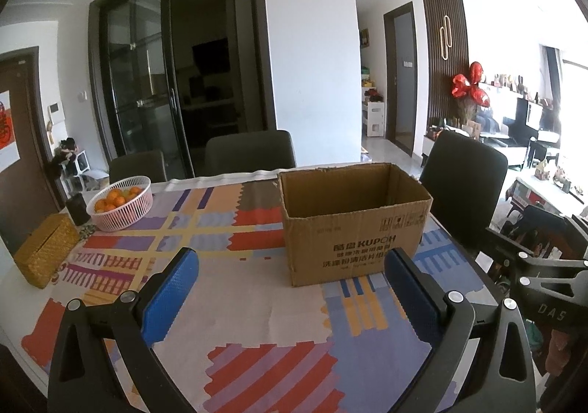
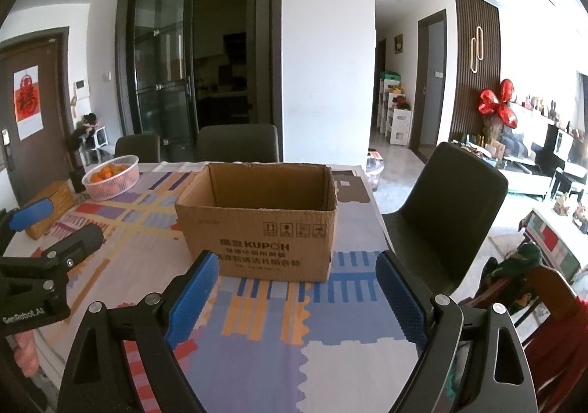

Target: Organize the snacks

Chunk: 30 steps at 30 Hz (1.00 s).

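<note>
- The left wrist camera sat behind its spread fingers (image 1: 172,299), low over the table (image 1: 257,306), and faced the cardboard box (image 1: 352,225), which stood just beyond and between the fingertips, nearer the right finger.
- The right wrist camera looked the same way past its own fingers (image 2: 191,299), with the box (image 2: 257,229) just ahead between them.
- Both views shared the box, the basket of oranges (image 1: 121,201) far left, the chairs (image 2: 237,142) and the dark glass doors (image 2: 165,60).

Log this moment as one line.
left gripper open, empty | right gripper open, empty | cardboard box open on table | no snacks visible
</note>
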### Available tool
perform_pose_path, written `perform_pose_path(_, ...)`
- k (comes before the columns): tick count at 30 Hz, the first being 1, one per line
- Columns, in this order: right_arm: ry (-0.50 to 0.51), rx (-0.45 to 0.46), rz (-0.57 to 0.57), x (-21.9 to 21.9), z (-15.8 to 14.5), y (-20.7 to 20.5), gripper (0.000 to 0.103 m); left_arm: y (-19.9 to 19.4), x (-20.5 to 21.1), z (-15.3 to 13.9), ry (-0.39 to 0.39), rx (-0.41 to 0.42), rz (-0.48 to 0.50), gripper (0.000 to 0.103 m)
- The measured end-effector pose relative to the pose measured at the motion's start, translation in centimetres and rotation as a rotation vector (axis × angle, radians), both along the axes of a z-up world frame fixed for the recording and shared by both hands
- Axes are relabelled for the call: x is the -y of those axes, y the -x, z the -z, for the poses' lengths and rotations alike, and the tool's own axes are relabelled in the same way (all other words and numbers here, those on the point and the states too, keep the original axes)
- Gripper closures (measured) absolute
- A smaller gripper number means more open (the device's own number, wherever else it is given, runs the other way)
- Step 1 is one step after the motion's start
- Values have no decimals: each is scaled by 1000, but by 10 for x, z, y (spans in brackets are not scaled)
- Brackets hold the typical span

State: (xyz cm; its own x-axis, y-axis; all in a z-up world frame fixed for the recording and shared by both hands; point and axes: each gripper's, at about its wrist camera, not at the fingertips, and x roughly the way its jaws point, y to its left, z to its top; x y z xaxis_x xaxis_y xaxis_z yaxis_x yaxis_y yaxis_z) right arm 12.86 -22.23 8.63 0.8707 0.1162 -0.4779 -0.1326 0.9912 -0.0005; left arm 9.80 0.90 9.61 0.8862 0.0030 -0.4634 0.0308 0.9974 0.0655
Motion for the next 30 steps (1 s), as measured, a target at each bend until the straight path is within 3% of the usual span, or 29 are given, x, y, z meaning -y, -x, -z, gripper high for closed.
perform_pose_path(30,-12,-4,-8,0,0,4,15,3,0,2,10,4,2,0)
